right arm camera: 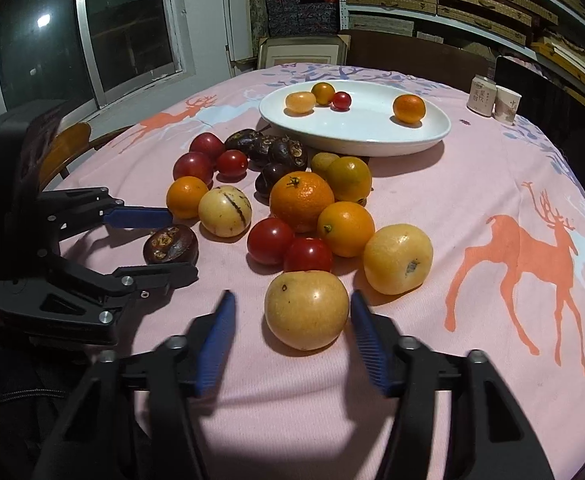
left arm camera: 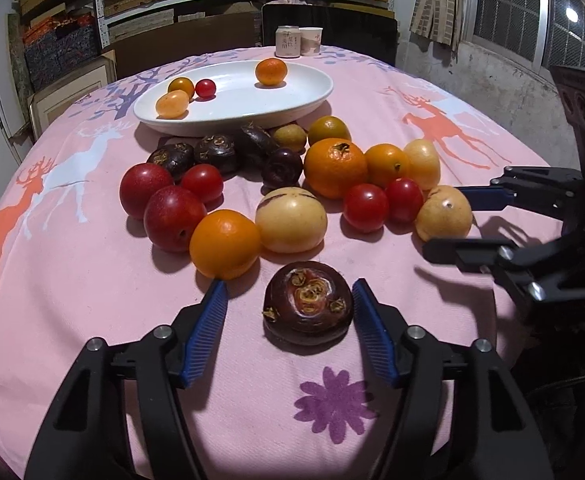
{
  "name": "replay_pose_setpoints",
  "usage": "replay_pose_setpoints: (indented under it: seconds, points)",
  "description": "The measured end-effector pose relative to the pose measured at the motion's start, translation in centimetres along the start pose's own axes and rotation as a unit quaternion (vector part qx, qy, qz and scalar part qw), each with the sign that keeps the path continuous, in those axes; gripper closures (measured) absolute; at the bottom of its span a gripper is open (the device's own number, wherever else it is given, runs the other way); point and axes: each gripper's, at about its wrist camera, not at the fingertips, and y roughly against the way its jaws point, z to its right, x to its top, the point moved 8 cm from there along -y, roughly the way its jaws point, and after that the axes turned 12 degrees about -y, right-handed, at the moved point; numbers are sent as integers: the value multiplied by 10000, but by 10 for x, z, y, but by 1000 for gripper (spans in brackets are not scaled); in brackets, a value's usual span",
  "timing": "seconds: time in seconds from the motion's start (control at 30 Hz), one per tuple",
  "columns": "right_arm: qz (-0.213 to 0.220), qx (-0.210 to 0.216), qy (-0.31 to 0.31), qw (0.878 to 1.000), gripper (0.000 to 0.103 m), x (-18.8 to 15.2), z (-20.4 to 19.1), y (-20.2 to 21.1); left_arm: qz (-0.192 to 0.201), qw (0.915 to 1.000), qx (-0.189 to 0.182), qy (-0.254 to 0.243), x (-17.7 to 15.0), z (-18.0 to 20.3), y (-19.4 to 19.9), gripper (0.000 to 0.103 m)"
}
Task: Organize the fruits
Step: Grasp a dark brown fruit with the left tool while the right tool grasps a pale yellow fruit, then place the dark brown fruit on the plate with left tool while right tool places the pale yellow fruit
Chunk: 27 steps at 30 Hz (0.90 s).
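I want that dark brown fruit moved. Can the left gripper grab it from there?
Probably yes. The dark fruit sits right between the left gripper's open jaws, nothing blocking.

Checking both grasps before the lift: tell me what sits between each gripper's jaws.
Left gripper: a dark brown fruit, gaps both sides, in the left wrist view. Right gripper: a yellow fruit, right pad about touching.
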Motion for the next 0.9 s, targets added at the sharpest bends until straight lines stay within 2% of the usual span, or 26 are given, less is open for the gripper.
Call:
replay_pose_setpoints:
  seconds: [0.03, 0.07, 0.33, 0.47, 0.73, 0.9]
  points:
    - [35, -87, -30, 10000, 61, 1, 3, 0, 38, 10000, -82, -4, 1, 2, 1, 61]
    - [13, -5, -131, 9999, 61, 1, 6, 1, 47, 9999, -92, -27, 1, 4, 3, 62]
    - [136, 142, -295, 9994, 61, 1, 12, 13, 234, 9990, -371, 76, 4, 9, 17, 62]
    - [368, 168, -395, 9984, 61, 12, 18, 26, 485, 9982, -307, 157, 20, -1, 37, 62]
    - [1211, 167, -578, 9908, 61, 87, 43, 68, 837, 9963, -51, 203, 85, -44, 54, 62]
    - [1409, 195, -593, 9880, 61, 142, 53, 55, 717, 9973, 40, 167, 133, -69, 17, 62]
